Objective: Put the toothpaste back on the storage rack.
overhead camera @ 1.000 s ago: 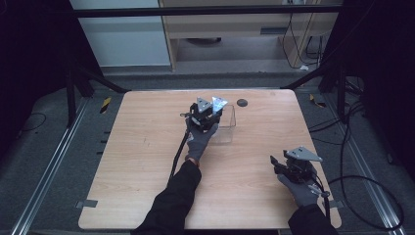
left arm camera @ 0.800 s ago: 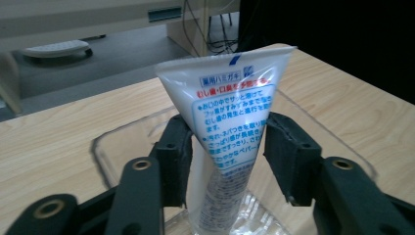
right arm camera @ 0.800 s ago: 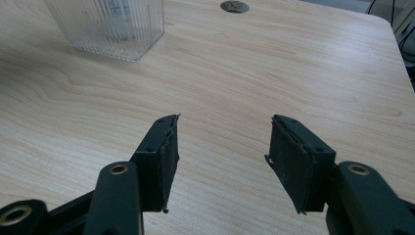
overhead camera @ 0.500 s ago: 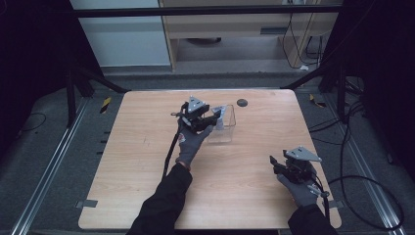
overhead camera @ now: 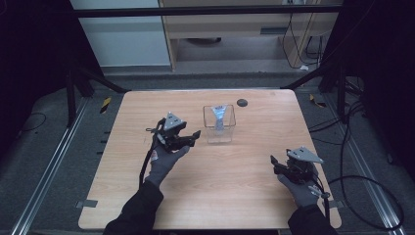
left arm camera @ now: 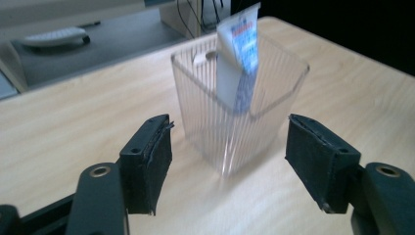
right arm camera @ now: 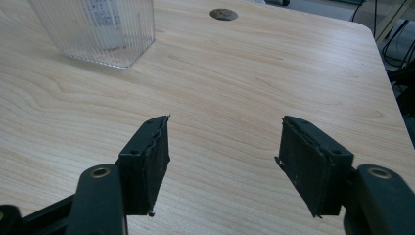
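A clear ribbed plastic cup [overhead camera: 219,125] [left arm camera: 235,110] stands upright near the table's middle back, with a white and blue tube [overhead camera: 219,116] [left arm camera: 238,58] leaning inside it. My left gripper [overhead camera: 192,138] [left arm camera: 240,161] hovers just left of the cup, open, nothing between its jaws. My right gripper [overhead camera: 280,164] [right arm camera: 222,164] rests near the table's front right, open and empty. The cup [right arm camera: 98,27] also appears at the top left of the right gripper view.
A small dark round hole [overhead camera: 242,102] [right arm camera: 223,14] sits in the wooden table [overhead camera: 235,186] behind and right of the cup. Cables trail on the dark floor to the right. A pale cabinet stands beyond the table's far edge.
My left gripper has pulled back from above the cup toward the left and nearer me. The tube stays in the cup. The right gripper has not moved.
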`<state>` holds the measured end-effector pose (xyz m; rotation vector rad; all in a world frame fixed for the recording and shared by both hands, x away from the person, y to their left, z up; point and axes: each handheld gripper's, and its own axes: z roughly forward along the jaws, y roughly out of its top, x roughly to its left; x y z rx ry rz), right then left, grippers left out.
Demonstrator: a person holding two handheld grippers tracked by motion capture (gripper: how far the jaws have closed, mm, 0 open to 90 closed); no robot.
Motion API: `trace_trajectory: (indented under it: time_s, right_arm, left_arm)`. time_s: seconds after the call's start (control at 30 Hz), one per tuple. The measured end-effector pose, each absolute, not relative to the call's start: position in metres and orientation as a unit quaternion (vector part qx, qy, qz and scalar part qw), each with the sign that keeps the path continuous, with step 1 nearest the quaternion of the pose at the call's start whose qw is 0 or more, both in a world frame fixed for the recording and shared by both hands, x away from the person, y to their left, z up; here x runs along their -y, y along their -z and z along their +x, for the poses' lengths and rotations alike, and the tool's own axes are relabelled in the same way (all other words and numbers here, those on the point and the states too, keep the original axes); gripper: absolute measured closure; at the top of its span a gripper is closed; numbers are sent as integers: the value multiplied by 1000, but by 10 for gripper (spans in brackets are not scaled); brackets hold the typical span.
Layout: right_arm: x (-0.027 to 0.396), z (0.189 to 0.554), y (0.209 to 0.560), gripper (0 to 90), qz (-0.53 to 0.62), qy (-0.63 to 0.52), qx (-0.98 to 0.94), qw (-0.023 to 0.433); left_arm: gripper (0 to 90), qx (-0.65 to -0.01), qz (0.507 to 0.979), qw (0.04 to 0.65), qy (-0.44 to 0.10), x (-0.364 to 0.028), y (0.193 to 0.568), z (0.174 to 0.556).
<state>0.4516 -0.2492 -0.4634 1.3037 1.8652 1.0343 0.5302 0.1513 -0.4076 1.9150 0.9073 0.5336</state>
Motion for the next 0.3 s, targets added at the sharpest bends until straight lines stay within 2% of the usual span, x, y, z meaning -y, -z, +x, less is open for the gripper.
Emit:
trace_trajectory:
  time_s: [0.3]
  right_arm:
    - [251,450,464,326,498,-396,-703,318]
  left_arm:
    - [303,-408,778,418,-231,-198,433,509]
